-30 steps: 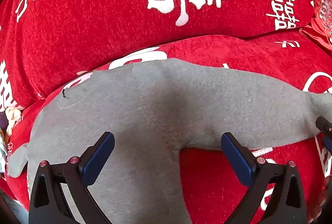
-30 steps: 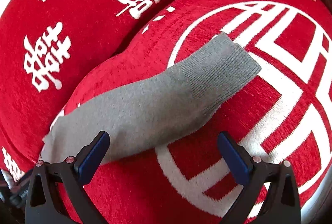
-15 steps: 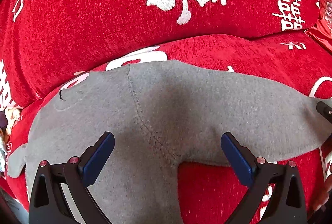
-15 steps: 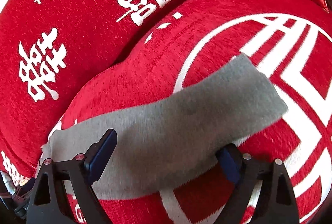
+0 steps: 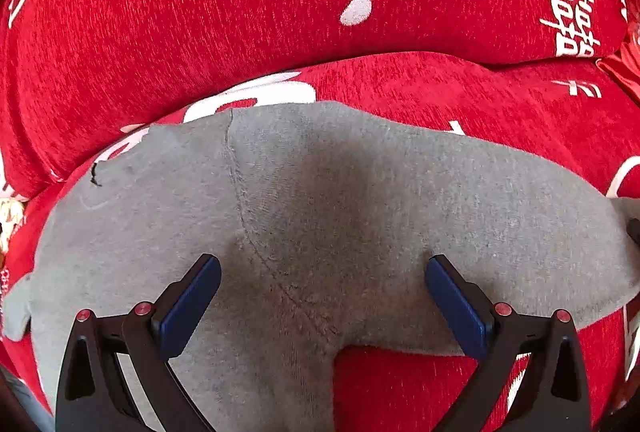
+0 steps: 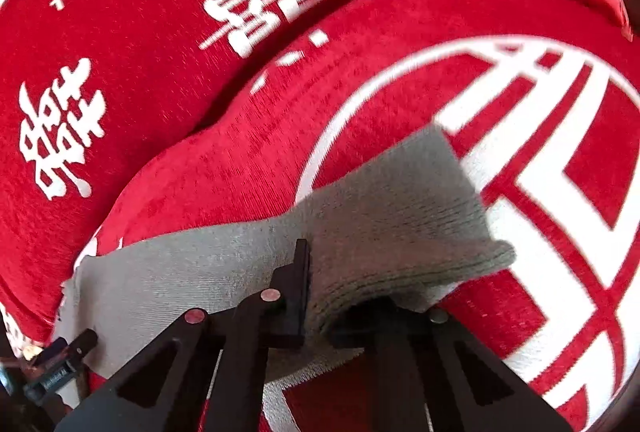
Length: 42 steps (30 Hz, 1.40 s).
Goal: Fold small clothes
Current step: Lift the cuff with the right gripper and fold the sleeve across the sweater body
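Grey sock (image 5: 360, 216) spread flat across red cushion (image 5: 460, 91), heel seam centred. Left gripper (image 5: 320, 300) wide open, hovering over heel, likely to pin the fold line. Right gripper (image 6: 316, 296) just closed, pinching ribbed cuff (image 6: 400, 232), presumably for lifting over.

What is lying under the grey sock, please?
The grey sock lies on a red cushion with white characters. White print peeks out at its edges; the sock covers the rest.
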Tool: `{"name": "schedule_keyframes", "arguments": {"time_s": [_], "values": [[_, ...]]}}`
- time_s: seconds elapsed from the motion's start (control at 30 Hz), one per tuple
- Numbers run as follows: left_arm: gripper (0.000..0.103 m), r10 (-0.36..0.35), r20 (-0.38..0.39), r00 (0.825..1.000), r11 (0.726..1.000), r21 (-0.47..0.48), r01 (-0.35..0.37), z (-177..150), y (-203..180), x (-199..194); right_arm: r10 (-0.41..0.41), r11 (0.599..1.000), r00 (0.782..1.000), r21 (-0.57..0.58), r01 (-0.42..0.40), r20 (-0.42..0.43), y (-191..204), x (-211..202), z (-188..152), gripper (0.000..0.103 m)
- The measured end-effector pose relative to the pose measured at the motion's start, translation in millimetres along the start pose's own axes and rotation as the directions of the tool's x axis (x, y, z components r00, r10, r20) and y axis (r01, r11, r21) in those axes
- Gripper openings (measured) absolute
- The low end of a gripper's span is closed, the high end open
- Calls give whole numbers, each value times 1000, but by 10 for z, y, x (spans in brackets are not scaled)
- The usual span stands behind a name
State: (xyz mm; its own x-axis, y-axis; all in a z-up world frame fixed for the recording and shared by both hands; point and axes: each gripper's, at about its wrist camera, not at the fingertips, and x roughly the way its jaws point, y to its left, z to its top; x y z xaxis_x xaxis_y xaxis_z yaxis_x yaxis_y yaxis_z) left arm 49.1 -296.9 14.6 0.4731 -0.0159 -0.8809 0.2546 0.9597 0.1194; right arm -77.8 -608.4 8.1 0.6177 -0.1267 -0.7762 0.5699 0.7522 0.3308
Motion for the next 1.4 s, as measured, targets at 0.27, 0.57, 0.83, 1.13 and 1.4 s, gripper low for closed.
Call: {"name": "schedule_keyframes", "arguments": {"time_s": [0.27,0.57,0.83,1.13,1.4], "values": [[103,0,2,1000,1000,5,0,-9,71,-31,-11,996,989,-90,24,148,392,-577,133,6],[103,-84,-20,996,994,-69,82,26,528,-145,34,985,978,-172,2,207,875,-995,256,6],[103,-93,-59,994,973,-217,78,-231,1293,-89,90,957,966,-291,-17,241,1602,-1318,155,6],[103,-69,-47,996,969,-243,56,-590,1881,-185,120,920,961,-393,-13,248,2496,-1513,-122,6],[103,-63,-40,997,955,-291,49,-853,2413,-216,148,868,963,-497,-17,226,3307,-1554,-556,6]]}}
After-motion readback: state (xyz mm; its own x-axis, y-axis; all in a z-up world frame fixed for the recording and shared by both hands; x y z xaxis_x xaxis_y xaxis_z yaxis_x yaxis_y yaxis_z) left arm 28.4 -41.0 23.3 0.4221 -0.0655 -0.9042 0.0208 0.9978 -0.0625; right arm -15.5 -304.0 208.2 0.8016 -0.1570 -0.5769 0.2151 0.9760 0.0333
